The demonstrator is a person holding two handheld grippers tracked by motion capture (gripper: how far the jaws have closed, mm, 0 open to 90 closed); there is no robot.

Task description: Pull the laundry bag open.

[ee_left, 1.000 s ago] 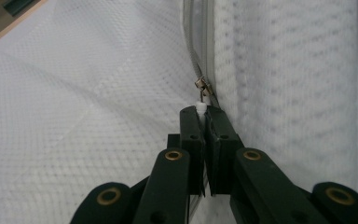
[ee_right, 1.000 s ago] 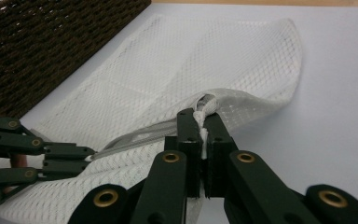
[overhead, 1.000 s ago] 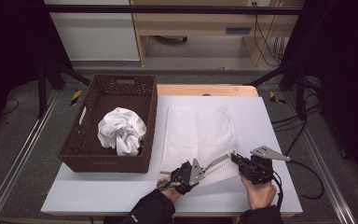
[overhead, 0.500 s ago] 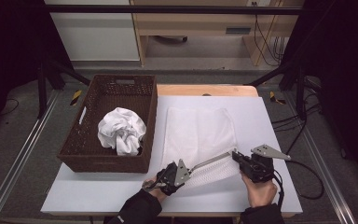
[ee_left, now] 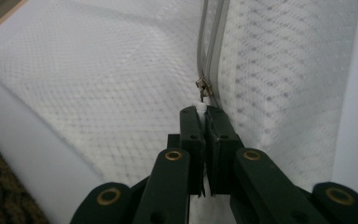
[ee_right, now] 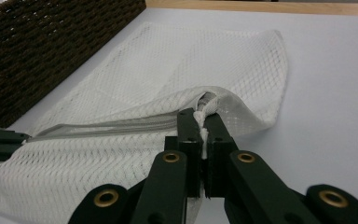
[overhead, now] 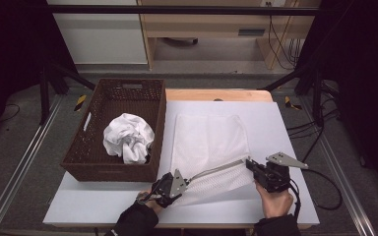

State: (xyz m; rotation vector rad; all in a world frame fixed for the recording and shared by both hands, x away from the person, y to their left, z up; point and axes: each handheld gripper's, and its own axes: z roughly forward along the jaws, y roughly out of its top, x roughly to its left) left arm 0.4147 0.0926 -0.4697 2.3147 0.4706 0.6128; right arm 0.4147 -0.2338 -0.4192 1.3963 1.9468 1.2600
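A white mesh laundry bag [overhead: 206,142] lies flat on the white table, its grey zipper [overhead: 216,169] running along the near edge. My left gripper [overhead: 186,181] is shut on the zipper pull [ee_left: 201,100] at the bag's near left end; the metal slider [ee_left: 203,86] sits just beyond the jaw tips. My right gripper [overhead: 249,163] is shut on a bunched fold of mesh [ee_right: 204,114] at the bag's near right corner. In the right gripper view the zipper [ee_right: 107,127] stretches left toward the left gripper [ee_right: 25,137].
A dark wicker basket [overhead: 86,160] stands at the table's left with a crumpled white cloth [overhead: 128,137] inside. A wooden board edge [overhead: 216,94] lies behind the white table top [overhead: 285,123]. Dark floor and cables surround the table.
My left gripper has slid leftward along the bag's near edge with the zipper pull, so the grey zipper line now shows longer. The right gripper has stayed in place.
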